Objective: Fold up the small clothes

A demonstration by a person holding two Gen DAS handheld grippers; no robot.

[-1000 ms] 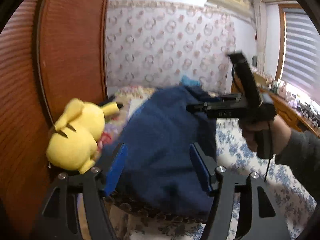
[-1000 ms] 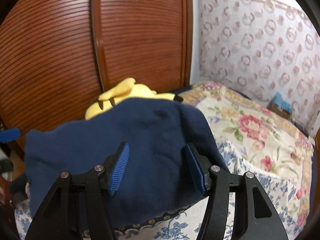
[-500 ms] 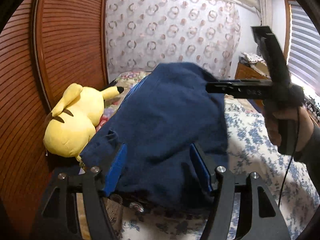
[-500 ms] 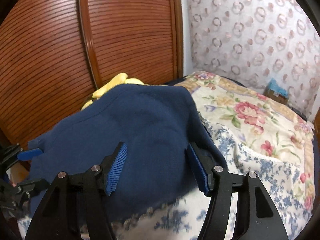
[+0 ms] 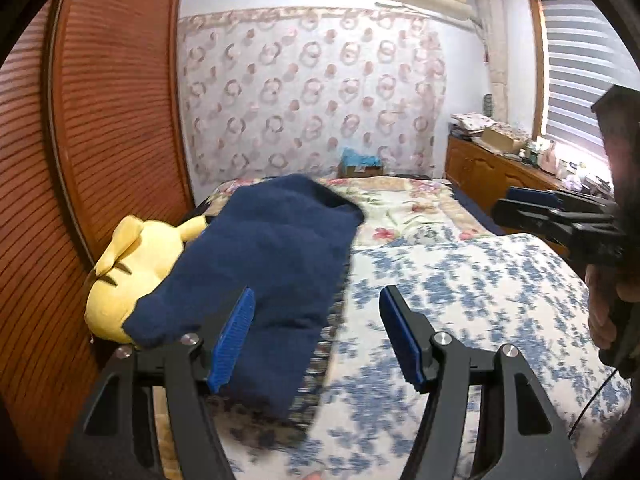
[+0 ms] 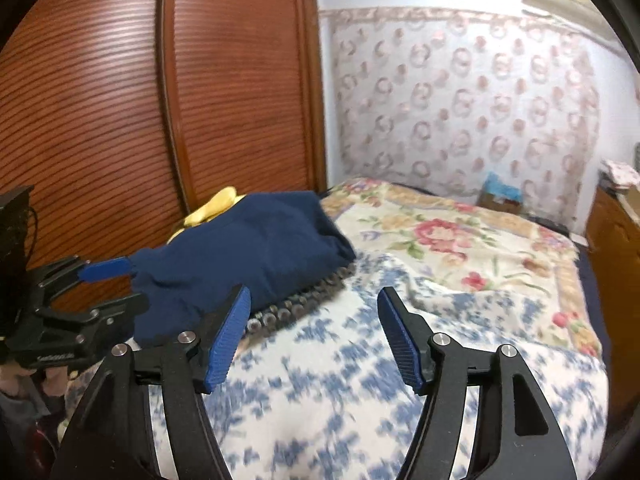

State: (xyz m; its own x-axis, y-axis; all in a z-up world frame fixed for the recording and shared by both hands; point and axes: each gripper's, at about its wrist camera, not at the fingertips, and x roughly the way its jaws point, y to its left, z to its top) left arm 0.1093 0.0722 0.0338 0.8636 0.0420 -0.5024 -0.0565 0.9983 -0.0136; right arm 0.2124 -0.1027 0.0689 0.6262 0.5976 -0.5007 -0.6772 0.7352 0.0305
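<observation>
Dark navy fleece garment (image 5: 264, 264) lies bunched at the left edge of the blue-and-white floral bedspread (image 5: 460, 280), draped partly over a yellow plush toy (image 5: 132, 264) against the brown slatted wardrobe door (image 5: 112, 100). Left gripper (image 5: 316, 336): blue pads apart, holding nothing, garment beside its left finger. Right gripper (image 6: 314, 332): likewise spread wide and empty, off to the garment's right. Motion blur makes the fold's state hard to read; it looks lumpy. Best next: pinch two corners, pull the garment clear of the toy onto flat bedspread, smooth before folding again.
</observation>
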